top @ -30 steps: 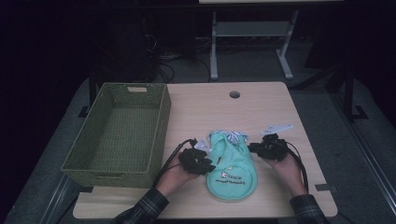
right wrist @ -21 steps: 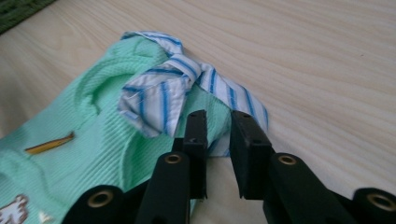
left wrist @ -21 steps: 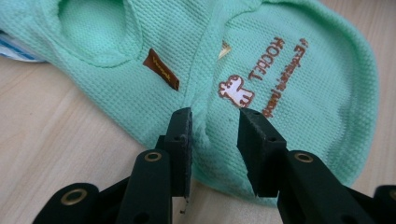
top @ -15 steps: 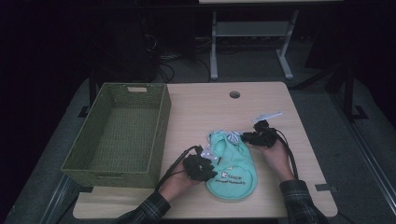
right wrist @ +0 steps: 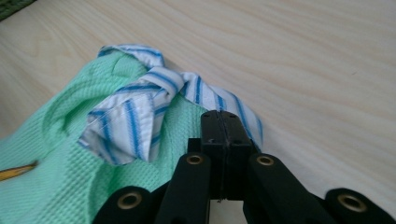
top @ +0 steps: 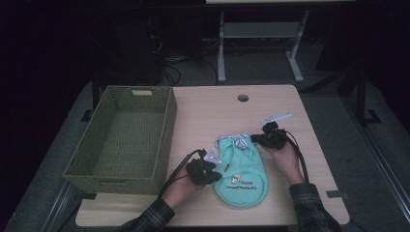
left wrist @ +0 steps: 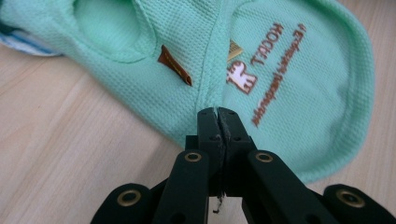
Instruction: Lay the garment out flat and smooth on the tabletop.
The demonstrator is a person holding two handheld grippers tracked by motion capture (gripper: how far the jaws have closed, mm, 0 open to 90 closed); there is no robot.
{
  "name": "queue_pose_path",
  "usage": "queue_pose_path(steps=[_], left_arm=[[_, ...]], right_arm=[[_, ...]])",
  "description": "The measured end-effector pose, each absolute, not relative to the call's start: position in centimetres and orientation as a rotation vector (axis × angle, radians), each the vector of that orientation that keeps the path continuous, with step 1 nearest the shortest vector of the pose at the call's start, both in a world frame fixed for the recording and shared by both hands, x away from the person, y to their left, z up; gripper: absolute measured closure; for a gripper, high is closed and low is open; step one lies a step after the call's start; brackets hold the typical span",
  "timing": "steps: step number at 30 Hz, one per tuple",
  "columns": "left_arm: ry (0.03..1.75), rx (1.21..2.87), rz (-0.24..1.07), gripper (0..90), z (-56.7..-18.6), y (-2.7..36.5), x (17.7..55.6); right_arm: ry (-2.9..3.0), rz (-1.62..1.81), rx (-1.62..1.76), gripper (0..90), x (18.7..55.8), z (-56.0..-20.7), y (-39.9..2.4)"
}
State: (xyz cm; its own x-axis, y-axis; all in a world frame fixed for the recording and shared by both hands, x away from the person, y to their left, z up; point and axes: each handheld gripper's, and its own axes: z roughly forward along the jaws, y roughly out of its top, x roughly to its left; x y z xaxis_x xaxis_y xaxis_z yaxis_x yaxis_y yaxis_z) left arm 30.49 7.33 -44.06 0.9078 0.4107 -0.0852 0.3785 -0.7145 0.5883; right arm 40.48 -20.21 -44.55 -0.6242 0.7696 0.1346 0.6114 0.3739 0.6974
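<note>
Two tools clamped tight: left tool [left wrist: 218, 112] on mint garment [top: 241, 169] side seam, right tool [right wrist: 226, 114] on its striped collar [right wrist: 135, 121], garment flat on worktop [top: 270, 104] beside woven basket [top: 123, 140].

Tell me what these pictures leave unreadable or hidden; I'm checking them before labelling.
- Lower print line on the green garment: left gripper view, blurred.
- Fabric between the left gripper tips: its own shut jaws cover it.
- Striped collar behind the right gripper: jaws block it.
- Basket near wall's inside: high view, rim hides it.

Dim lab or workshop: bare wooden table [top: 212, 111], metal stand [top: 256, 43], floor cables [top: 174, 72].
</note>
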Motion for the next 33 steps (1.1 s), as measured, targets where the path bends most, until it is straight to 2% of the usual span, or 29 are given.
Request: queue_pose_path(steps=[12, 14, 16, 19, 26, 33], left_arm=[[0.578, 2.44, 0.066, 88.6, -44.0, 8.3, 30.2], [0.577, 2.426, 0.079, 86.0, -44.1, 8.1, 30.1], [0.571, 2.421, 0.084, 79.0, -44.0, 8.0, 30.1], [0.575, 2.387, 0.09, 77.3, -43.5, 8.2, 30.2], [0.584, 2.355, 0.116, 85.7, -42.6, 7.7, 31.5], [0.597, 2.359, 0.138, 89.4, -42.7, 6.7, 33.7]], right_arm=[[2.394, 1.019, 1.281, 89.6, 41.4, -45.8, -21.4], [2.394, 1.019, 1.277, 88.5, 41.4, -45.8, -21.3], [2.385, 1.039, 1.274, 85.0, 41.3, -45.7, -21.3], [2.363, 1.079, 1.273, 82.1, 41.0, -45.1, -21.8], [2.385, 1.116, 1.247, 89.2, 39.4, -44.0, -22.6], [2.413, 1.122, 1.207, 89.6, 37.0, -43.6, -22.9]])
